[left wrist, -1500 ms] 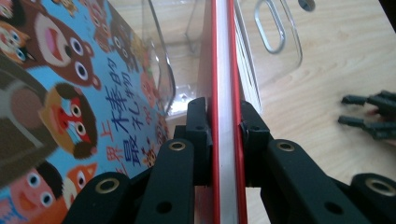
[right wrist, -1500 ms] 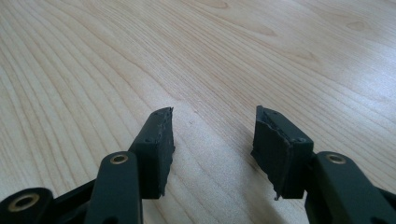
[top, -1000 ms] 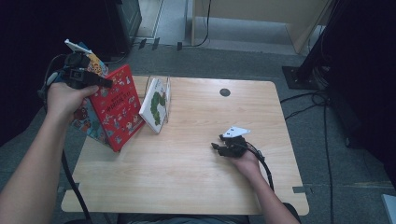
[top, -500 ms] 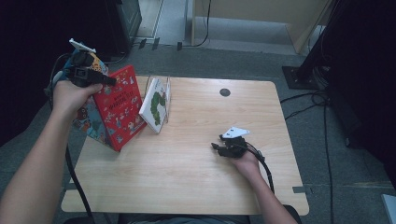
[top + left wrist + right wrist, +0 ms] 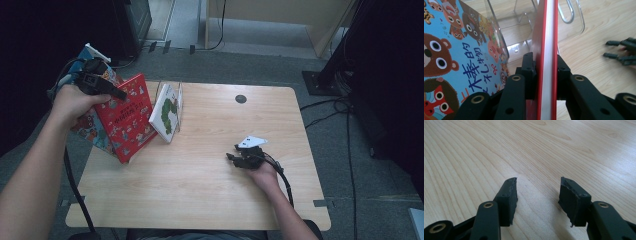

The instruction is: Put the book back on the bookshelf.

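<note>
left gripper (image 5: 107, 86) gripping red book (image 5: 126, 116), wooden table (image 5: 200, 170)

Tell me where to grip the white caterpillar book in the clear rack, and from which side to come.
Grip the white caterpillar book at its top edge, coming from above with jaws straddling its thickness. It stands nearly upright, leaning in the clear rack, so only the thin top edge is free. The red book beside it, held in the left gripper, probably blocks that side. The open right gripper looks freer.

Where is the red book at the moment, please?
In the high view the red book stands tilted at the table's left edge, clamped by the left gripper, between a blue animal book and the white book in the clear rack.
</note>
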The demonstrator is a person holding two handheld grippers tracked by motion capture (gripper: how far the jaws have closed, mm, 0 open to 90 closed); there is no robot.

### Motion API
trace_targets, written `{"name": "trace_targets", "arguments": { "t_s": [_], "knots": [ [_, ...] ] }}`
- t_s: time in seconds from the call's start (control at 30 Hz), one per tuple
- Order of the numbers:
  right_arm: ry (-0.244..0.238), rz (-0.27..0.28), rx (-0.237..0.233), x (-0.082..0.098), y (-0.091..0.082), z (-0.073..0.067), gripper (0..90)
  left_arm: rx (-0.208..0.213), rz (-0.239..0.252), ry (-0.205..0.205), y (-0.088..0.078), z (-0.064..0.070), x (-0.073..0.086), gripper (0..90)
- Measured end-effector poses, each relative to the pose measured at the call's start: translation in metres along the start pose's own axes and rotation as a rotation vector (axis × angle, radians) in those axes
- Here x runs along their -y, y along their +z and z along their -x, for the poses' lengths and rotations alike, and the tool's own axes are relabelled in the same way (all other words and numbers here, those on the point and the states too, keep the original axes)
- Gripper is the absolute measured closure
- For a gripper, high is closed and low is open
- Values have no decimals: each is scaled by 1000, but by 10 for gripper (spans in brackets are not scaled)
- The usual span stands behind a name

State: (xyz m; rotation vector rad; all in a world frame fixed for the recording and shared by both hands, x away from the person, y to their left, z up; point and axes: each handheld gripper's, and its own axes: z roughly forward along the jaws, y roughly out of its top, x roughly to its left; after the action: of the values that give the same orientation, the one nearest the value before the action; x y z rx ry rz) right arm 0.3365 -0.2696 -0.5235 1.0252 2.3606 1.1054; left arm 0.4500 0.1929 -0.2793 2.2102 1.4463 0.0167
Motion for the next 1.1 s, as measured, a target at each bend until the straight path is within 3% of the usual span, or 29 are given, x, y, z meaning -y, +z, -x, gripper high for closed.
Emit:
{"name": "trace_targets", "arguments": {
  "t_s": [0.13, 0.23, 0.43, 0.53, 0.9, 1.1],
  "knots": [
    [1, 0, -1, 0, 0, 0, 487, -5, -19, -25, -5, 0, 0, 792],
    [1, 0, -1, 0, 0, 0, 487, -6, 15, -31, -14, -1, 0, 792],
    [-3, 0, 0, 0, 0, 0, 489, -37, 74, -81, -24, -5, -6, 792],
    [2, 0, -2, 0, 0, 0, 488, -56, 101, -105, -20, -7, -11, 792],
    [-5, 2, 2, 0, 0, -1, 489, -79, 126, -155, 1, -11, -30, 791],
    [-44, 12, 29, 1, -1, -5, 489, -74, 155, -186, 7, -16, -37, 790]
  ]
}}
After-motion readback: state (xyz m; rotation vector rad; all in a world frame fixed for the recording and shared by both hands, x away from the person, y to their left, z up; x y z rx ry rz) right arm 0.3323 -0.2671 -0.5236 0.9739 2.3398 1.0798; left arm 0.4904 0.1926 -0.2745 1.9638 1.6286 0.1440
